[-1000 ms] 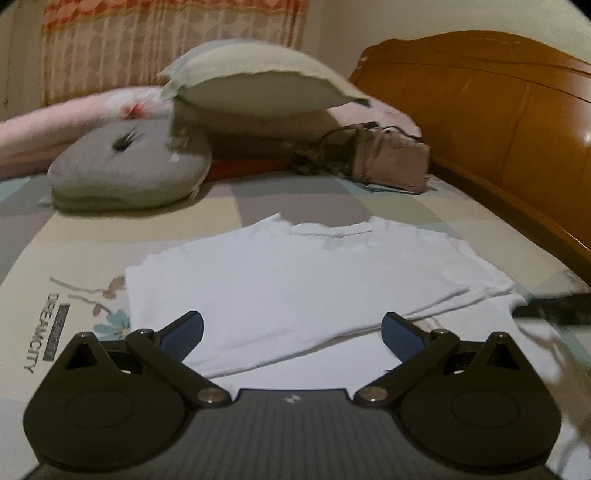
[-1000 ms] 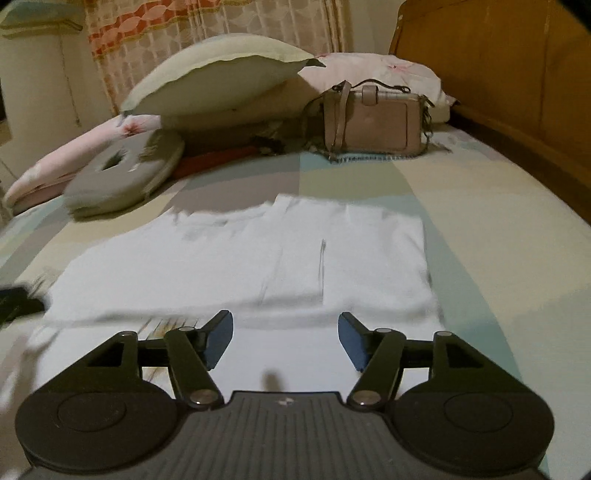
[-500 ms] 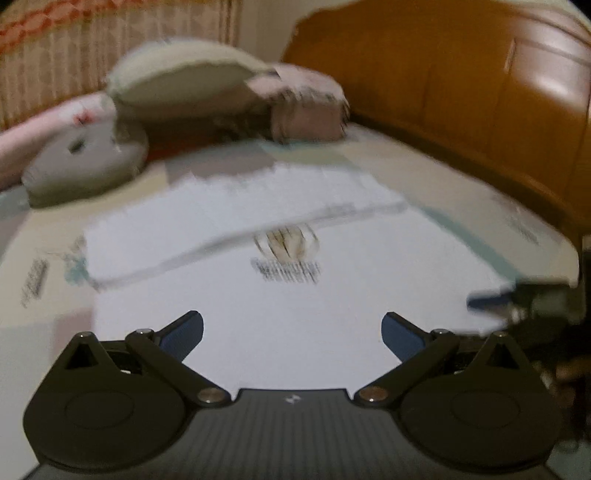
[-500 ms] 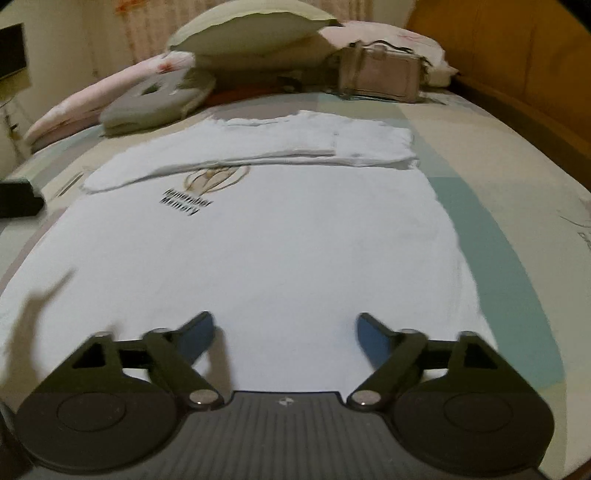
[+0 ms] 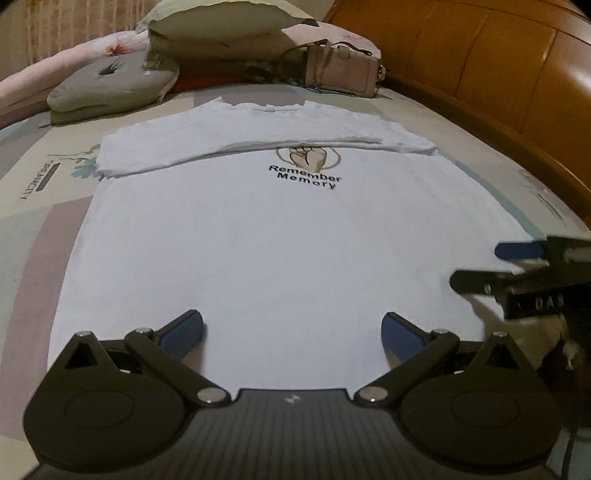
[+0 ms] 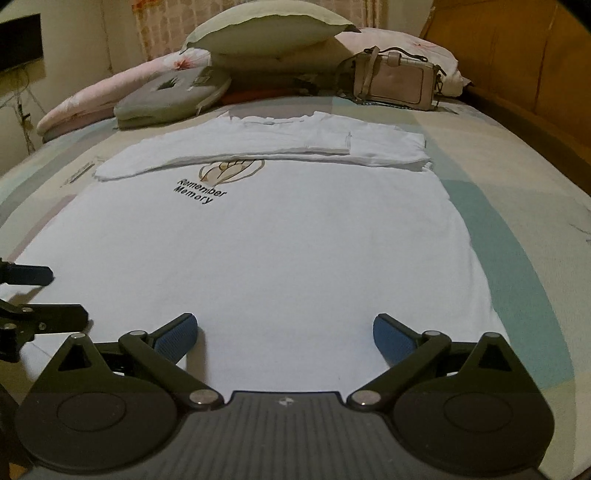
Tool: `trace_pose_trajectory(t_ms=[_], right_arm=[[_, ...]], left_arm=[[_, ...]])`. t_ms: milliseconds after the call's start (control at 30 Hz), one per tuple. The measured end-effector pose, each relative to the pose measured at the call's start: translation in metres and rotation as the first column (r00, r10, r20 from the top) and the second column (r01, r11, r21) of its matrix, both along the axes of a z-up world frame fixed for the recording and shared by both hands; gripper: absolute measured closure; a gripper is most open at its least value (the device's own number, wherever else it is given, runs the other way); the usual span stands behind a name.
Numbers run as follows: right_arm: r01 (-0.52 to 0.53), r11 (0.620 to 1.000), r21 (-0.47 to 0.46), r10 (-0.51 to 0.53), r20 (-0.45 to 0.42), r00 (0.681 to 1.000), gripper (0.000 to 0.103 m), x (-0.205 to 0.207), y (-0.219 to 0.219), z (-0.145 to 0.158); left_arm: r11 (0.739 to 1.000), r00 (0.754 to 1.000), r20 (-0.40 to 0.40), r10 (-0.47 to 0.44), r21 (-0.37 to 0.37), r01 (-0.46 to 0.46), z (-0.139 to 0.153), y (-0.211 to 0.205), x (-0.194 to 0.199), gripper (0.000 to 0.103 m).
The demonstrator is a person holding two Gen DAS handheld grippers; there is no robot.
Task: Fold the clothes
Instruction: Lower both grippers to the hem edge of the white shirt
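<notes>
A white T-shirt (image 5: 277, 240) (image 6: 258, 240) lies flat on the bed, its print "Remember Memory" (image 5: 306, 173) facing up. Its top part is folded down into a band (image 5: 258, 136) (image 6: 277, 144) just above the print. My left gripper (image 5: 291, 325) hovers open over the near hem on the left side, and nothing is between its blue pads. My right gripper (image 6: 285, 326) is over the near hem on the right side, its jaws opening wide, with only flat cloth below. Each gripper shows at the edge of the other's view: right gripper (image 5: 478, 266), left gripper (image 6: 66, 295).
Beyond the shirt lie a grey round cushion (image 5: 110, 85), a pale green pillow (image 6: 266, 26) and a pink handbag (image 5: 343, 70). A wooden headboard (image 5: 480, 66) runs along the right side. Patterned sheet (image 6: 517, 177) surrounds the shirt.
Both grippers have drawn back from the folded top band to the shirt's near hem, bringing the print into view. The right gripper's jaws have spread wider.
</notes>
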State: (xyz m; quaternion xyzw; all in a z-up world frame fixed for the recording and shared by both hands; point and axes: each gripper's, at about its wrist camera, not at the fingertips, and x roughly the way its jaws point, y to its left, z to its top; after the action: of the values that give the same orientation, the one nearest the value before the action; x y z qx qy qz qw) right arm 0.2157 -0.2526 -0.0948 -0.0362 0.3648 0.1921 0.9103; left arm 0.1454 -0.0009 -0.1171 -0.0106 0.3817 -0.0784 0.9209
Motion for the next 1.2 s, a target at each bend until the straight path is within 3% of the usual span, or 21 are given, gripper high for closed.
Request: trace_pose_trajectory(t_ms=[133, 267, 567, 700, 833, 1000, 1200], right_arm=[[0.006, 1.0, 0.01, -0.006, 0.001, 1.0, 0.0, 0.0, -0.001, 0.0], [0.005, 1.0, 0.011, -0.006, 0.005, 1.0, 0.0, -0.001, -0.001, 0.0], [0.011, 1.0, -0.028, -0.011, 0.009, 1.0, 0.0, -0.001, 0.005, 0.0], [-0.002, 0.999, -0.042, 0.003, 0.028, 1.0, 0.0, -0.005, 0.006, -0.001], [-0.03, 0.998, -0.058, 0.034, 0.061, 0.998, 0.0, -0.013, 0.003, -0.003], [-0.108, 0.985, -0.131, 0.112, 0.022, 0.994, 0.0, -0.022, -0.002, 0.005], [-0.164, 0.969, -0.186, 0.172, 0.031, 0.985, 0.0, -0.035, 0.0, 0.022]], left_arm=[[0.998, 0.999, 0.032, -0.031, 0.051, 0.029, -0.004, -0.004, -0.012, 0.001], [0.999, 0.998, 0.048, -0.028, 0.031, 0.027, -0.005, 0.0, -0.015, 0.001], [0.997, 0.999, 0.041, -0.014, 0.076, 0.01, -0.006, -0.009, -0.006, 0.0], [0.997, 0.996, 0.088, -0.014, 0.072, 0.008, -0.011, -0.008, -0.014, 0.0], [0.997, 0.995, 0.094, -0.016, 0.082, 0.008, -0.01, -0.007, -0.019, 0.0], [0.994, 0.999, 0.048, -0.023, 0.107, 0.018, -0.001, -0.002, -0.023, 0.001], [0.981, 0.989, 0.108, -0.099, 0.177, 0.078, 0.011, -0.015, -0.037, 0.001]])
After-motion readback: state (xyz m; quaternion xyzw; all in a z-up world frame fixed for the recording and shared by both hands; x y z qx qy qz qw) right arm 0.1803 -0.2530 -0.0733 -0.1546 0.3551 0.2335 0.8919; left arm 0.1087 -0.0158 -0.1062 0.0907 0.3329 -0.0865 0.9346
